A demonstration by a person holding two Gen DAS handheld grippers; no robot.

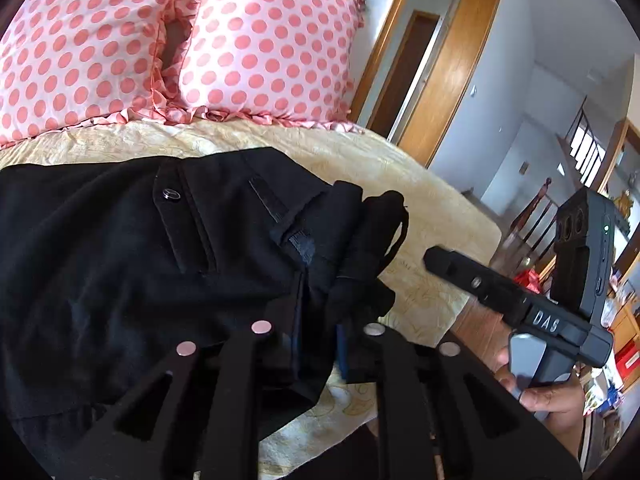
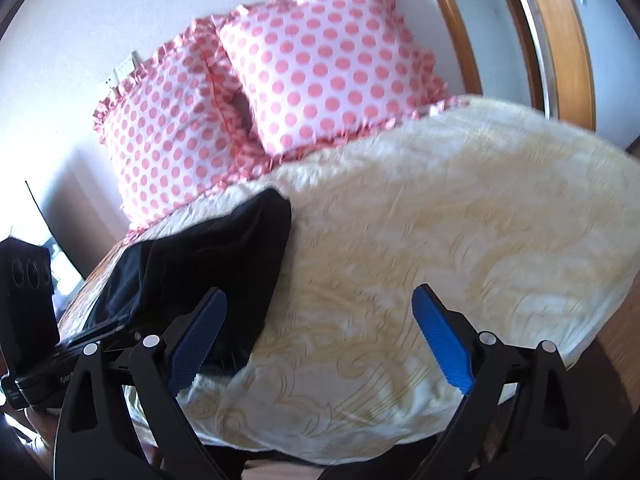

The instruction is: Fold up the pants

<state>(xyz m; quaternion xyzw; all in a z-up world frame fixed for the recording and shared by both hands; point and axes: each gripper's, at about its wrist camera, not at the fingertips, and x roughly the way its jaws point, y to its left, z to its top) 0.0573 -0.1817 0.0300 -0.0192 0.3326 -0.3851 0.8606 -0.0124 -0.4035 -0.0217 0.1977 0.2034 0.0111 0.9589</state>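
Observation:
Black pants [image 1: 140, 264] lie bunched on the cream bedspread [image 1: 360, 160], waistband and button facing up. My left gripper [image 1: 320, 344] is shut on a fold of the pants near the waistband, the cloth pinched between its fingers. In the right wrist view the pants [image 2: 208, 264] sit at the left of the bed. My right gripper [image 2: 320, 340] is open and empty, its blue pads [image 2: 440, 340] spread wide above the bare bedspread [image 2: 440, 220], to the right of the pants. It also shows in the left wrist view [image 1: 436, 258], at the right beside the pants.
Two pink polka-dot pillows [image 1: 160, 40] lean at the head of the bed, also seen in the right wrist view [image 2: 280, 80]. A wooden door frame [image 1: 452, 72] and a room with furniture lie beyond the bed's right edge.

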